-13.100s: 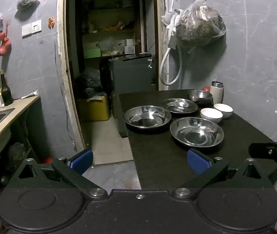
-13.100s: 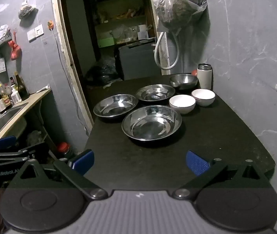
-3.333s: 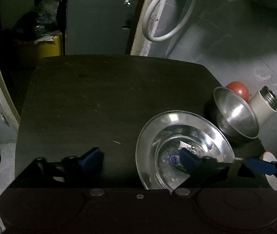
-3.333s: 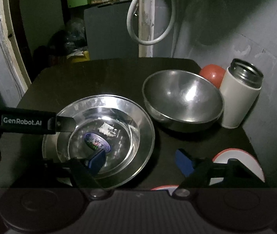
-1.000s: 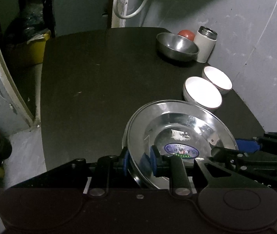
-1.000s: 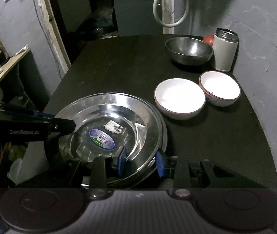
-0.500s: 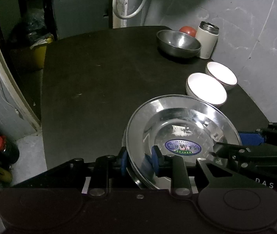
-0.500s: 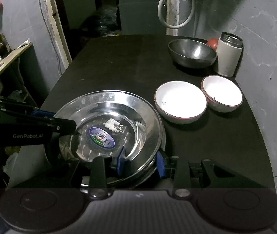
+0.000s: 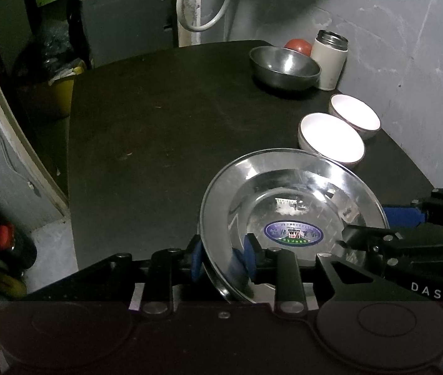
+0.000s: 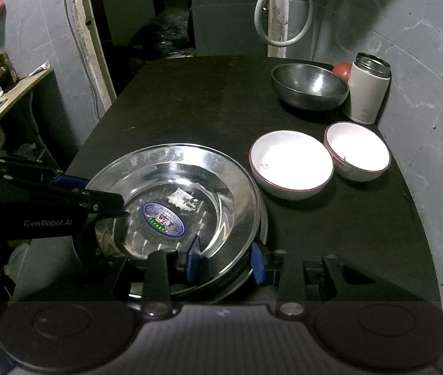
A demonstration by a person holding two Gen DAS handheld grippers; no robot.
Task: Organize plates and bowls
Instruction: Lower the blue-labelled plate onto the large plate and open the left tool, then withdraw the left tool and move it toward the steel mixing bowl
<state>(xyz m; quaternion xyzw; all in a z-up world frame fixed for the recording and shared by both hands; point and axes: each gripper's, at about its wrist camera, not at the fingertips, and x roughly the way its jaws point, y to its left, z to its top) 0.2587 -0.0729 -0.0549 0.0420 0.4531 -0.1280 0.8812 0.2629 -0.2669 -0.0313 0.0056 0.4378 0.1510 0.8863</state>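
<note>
1. Two blue pads of the left gripper (image 9: pixel 223 257) are pinching the near rim of the stack of steel plates (image 9: pixel 293 215) in the left wrist view; the stack's near edge is disappearing behind the gripper body.
2. Beyond it, two white bowls (image 9: pixel 330 140) are sitting side by side near the wall, with a steel bowl (image 9: pixel 283 67) farther back beside a white flask (image 9: pixel 329 59); a red round thing (image 9: pixel 297 45) is peeking out behind them, too hidden to identify.
3. From the right, the right gripper (image 9: pixel 402 215) is reaching in at the stack's far rim.
4. Turning to the right wrist view, the right gripper (image 10: pixel 224 259) is clamping the stack's (image 10: pixel 174 187) near rim between its blue pads, while the left gripper (image 10: pixel 74 193) is covering the left rim.
5. Everything is resting on a black table (image 10: pixel 205 106) against a grey wall (image 10: pixel 424 47); the dim doorway (image 10: pixel 146 9) behind is hard to make out.
</note>
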